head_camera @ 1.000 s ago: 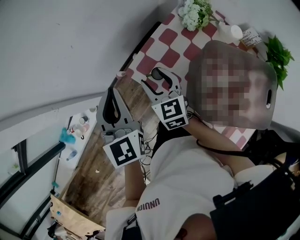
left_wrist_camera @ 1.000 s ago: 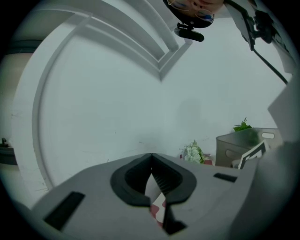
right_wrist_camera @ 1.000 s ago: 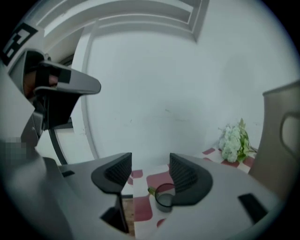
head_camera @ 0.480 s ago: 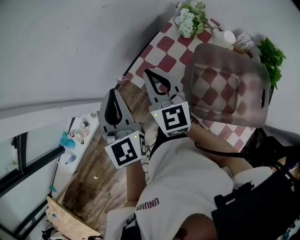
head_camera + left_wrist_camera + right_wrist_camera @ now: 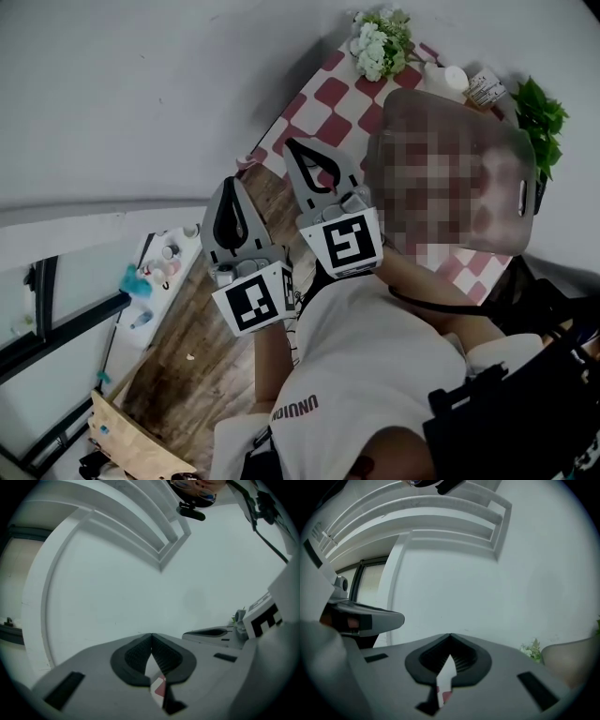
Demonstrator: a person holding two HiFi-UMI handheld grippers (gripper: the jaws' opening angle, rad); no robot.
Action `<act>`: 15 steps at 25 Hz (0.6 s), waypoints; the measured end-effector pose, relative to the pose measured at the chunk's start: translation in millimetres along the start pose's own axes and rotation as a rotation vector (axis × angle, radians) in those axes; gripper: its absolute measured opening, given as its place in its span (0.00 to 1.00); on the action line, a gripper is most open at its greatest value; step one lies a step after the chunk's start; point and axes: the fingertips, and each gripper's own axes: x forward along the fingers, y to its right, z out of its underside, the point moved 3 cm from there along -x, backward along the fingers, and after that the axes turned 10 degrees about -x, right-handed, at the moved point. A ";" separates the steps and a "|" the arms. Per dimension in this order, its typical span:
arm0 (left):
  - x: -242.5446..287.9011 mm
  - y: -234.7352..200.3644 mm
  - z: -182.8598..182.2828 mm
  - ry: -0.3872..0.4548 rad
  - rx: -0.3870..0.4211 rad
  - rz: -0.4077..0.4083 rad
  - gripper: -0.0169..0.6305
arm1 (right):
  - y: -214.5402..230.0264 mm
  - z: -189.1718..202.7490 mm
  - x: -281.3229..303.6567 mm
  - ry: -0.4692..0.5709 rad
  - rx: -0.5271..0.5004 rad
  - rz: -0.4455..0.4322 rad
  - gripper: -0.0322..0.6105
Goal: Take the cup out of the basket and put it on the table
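Raised the right gripper (image 5: 298,150) since a second ago and closed it on nothing, now just beside the left gripper (image 5: 228,187), likewise closed and empty, both facing the white wall (image 5: 141,94) by the left edge of the checkered counter (image 5: 323,89); cannot make out the cup in any view.

Basket (image 5: 531,155) stands on the red-checked table (image 5: 325,92).

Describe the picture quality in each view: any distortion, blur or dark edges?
Head view: wide-angle curving, even soft light, a mosaic patch hides part of the table. Left gripper view: strong fisheye, black corners, left gripper sharp. Right gripper view: same fisheye and vignette, right gripper sharp.
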 end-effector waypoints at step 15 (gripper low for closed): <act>-2.4 0.8 -1.2 0.004 0.010 -0.006 0.05 | 2.0 -8.3 0.3 0.034 -0.052 -0.023 0.08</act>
